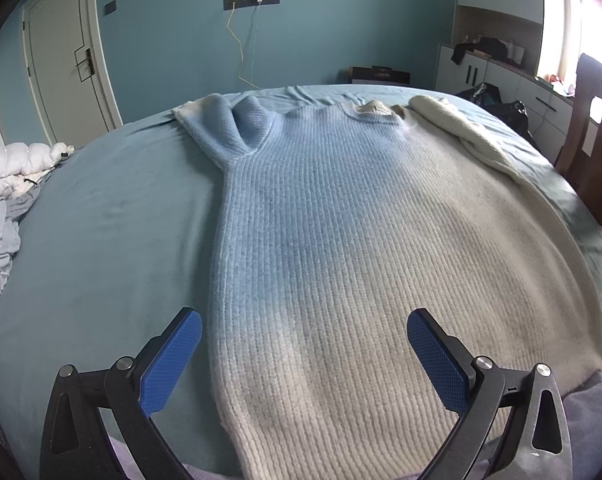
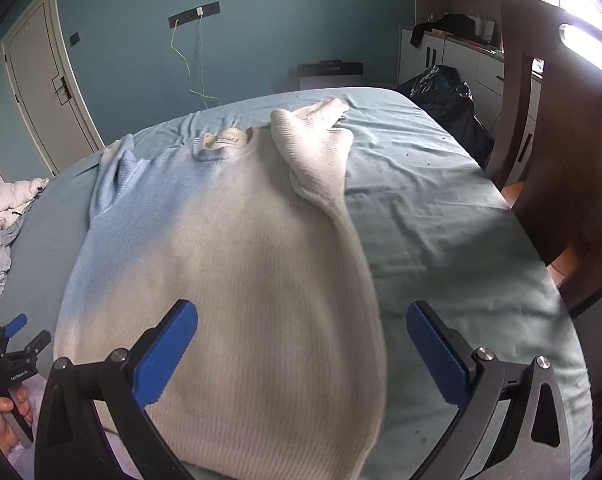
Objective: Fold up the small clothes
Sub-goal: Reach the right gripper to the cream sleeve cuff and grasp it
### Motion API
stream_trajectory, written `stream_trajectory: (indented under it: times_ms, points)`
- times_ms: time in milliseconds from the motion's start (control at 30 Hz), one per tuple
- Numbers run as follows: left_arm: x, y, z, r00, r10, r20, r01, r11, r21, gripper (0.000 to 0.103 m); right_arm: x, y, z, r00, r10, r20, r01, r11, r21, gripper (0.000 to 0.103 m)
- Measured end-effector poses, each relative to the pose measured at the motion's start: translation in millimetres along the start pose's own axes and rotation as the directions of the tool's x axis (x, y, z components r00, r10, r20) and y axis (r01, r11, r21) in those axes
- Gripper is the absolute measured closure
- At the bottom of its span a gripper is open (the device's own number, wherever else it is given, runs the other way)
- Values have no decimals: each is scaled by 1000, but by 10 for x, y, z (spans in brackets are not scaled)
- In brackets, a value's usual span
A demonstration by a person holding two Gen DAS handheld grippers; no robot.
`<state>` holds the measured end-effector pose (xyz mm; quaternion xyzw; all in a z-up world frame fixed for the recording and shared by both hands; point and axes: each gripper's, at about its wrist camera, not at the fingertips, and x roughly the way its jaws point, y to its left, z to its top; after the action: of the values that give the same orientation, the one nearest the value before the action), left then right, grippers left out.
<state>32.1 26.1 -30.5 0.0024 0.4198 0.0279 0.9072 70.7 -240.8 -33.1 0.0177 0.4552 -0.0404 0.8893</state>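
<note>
A ribbed blue-to-cream knit sweater lies flat on the teal-sheeted bed, sleeves bunched beside its collar. Folding seems barely begun. Both the left hand-held gripper and the right hand-held gripper hover near its hem, spread and empty.

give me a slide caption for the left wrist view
Open left gripper poised over the hem of a blue-and-cream knit sweater on the bed.

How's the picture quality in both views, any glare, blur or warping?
Left wrist view: window blown out at top right; fisheye bows the bed and door; sweater knit is sharp. Right wrist view: a blown-out bright patch flares at top right; sweater looks softer, its right edge smeared; dark vignette in the corners of both.
</note>
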Motion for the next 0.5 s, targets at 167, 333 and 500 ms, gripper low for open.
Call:
stream_trajectory:
  times_ms: [167, 333, 500]
  points:
    - [62, 50, 32, 1000, 9, -2, -9, 1000, -24, 0, 453, -293, 546, 998, -65, -27, 66, 998, 22, 1]
    - [152, 94, 40, 1000, 4, -8, -4, 999, -41, 0, 1287, -103, 1020, 990, -61, -127, 55, 997, -45, 1]
    - [265, 103, 13, 999, -2, -34, 1, 1000, -29, 0, 2074, 448, 1146, 968, -189, -164, 138, 951, -278, 1]
